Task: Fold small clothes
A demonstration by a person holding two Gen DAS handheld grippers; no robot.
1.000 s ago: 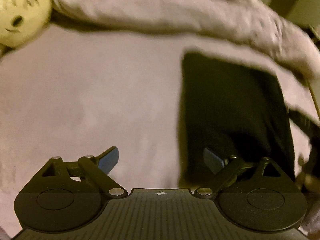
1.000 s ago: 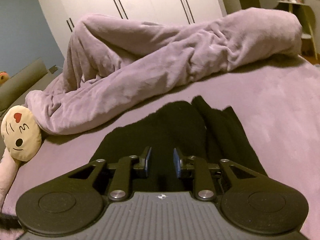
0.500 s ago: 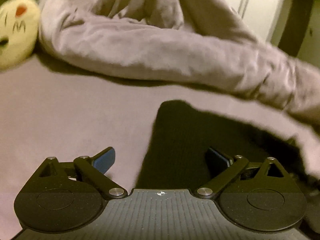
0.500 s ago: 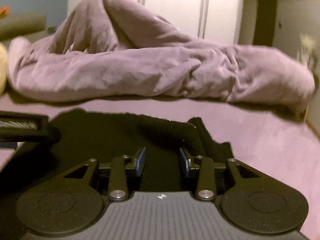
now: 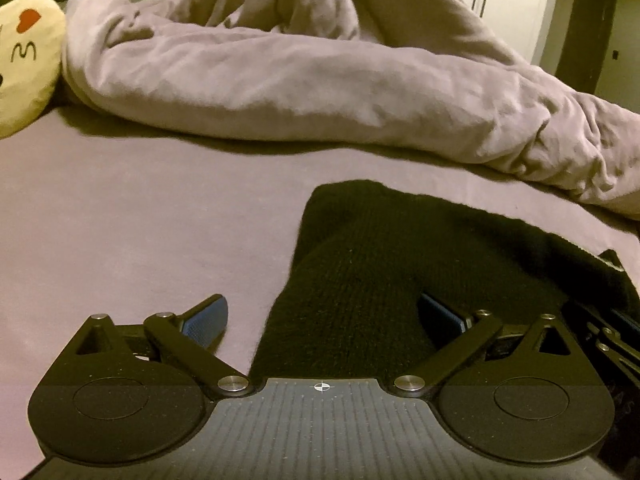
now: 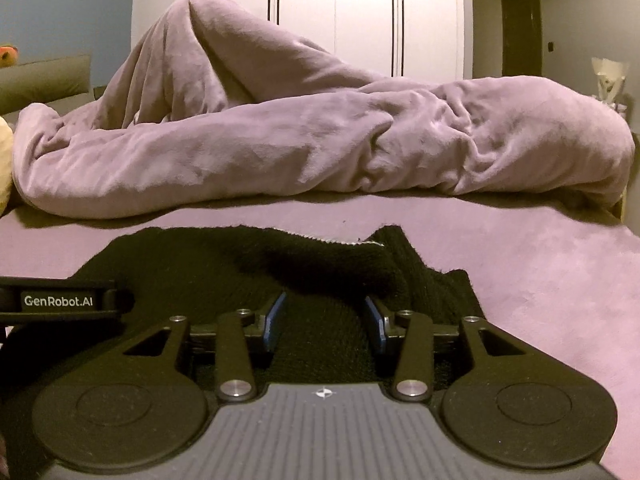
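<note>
Black knit garment (image 5: 420, 264) is laid out flat on the purple bed (image 5: 140, 220), close in front of both tools. It looks like a small sweater or something like it, but the kind cannot be told for sure. It is spread low and flat, most likely so that it can be folded neatly.

In the left view its long side is seen running away from the camera, toward the lumpy purple blanket (image 5: 320, 88). Its far edge is pointed at the blanket and its near edge is tucked under the tools. In the right view one side of it (image 6: 424, 272) is seen bunched up a little, with a thin pale strip near the far edge.

The left gripper (image 5: 324, 320) is held low over the near left edge of the garment. Its jaws are spread as wide as they go. One blue pad (image 5: 206, 320) is over the bare bed and the other is over the cloth, so the edge is set between them, but nothing is pinched yet.

The right gripper (image 6: 324, 320) is held low over the garment too. Its jaws have just been opening and are partly spread, with cloth lying between them but not squeezed.

A yellow plush toy (image 5: 24, 60) is seen resting by the blanket, well apart from the garment. White wardrobe doors (image 6: 336, 16) are seen behind the bed
</note>
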